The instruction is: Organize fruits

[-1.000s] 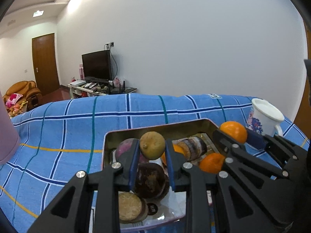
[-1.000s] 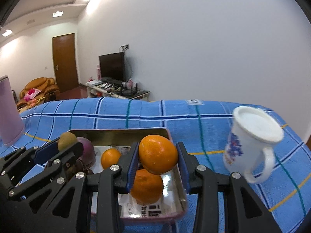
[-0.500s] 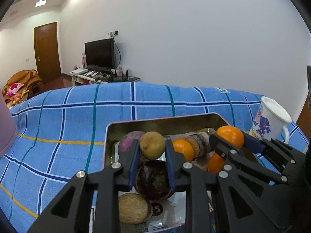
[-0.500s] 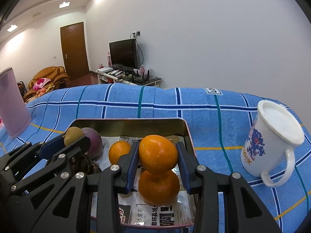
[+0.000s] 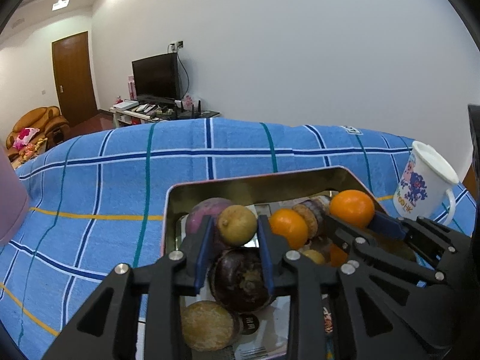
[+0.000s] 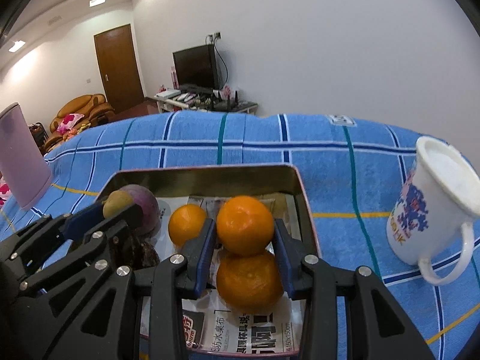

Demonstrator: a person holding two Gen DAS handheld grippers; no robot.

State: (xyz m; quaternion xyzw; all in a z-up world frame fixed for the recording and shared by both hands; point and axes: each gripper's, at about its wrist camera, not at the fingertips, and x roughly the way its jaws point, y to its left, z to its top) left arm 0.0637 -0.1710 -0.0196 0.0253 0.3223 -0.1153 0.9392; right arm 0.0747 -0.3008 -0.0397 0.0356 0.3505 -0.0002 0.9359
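Observation:
A metal tin [image 5: 255, 177] lined with newspaper holds several fruits: a purple one [image 5: 207, 210], a dark wrinkled one [image 5: 240, 279], a small orange [image 5: 288, 231]. My left gripper [image 5: 235, 225] hangs over the tin's left half. Its jaws are opening, and a yellow-brown fruit [image 5: 237, 225] sits between the pads with a thin gap on each side. My right gripper [image 6: 244, 228] is shut on an orange [image 6: 244, 225], just above another orange [image 6: 249, 282] lying in the tin [image 6: 204, 169]. The two grippers are side by side, each showing in the other's view.
A white mug [image 6: 432, 204] with a blue print stands on the blue checked cloth [image 6: 345, 180] right of the tin. A pink container [image 6: 21, 156] stands far left. A television stand and a sofa lie beyond the table's far edge.
The left jaws have spread slightly away from the yellow-brown fruit. The right gripper has sunk a little toward the tin with its orange, and both views have tipped downward.

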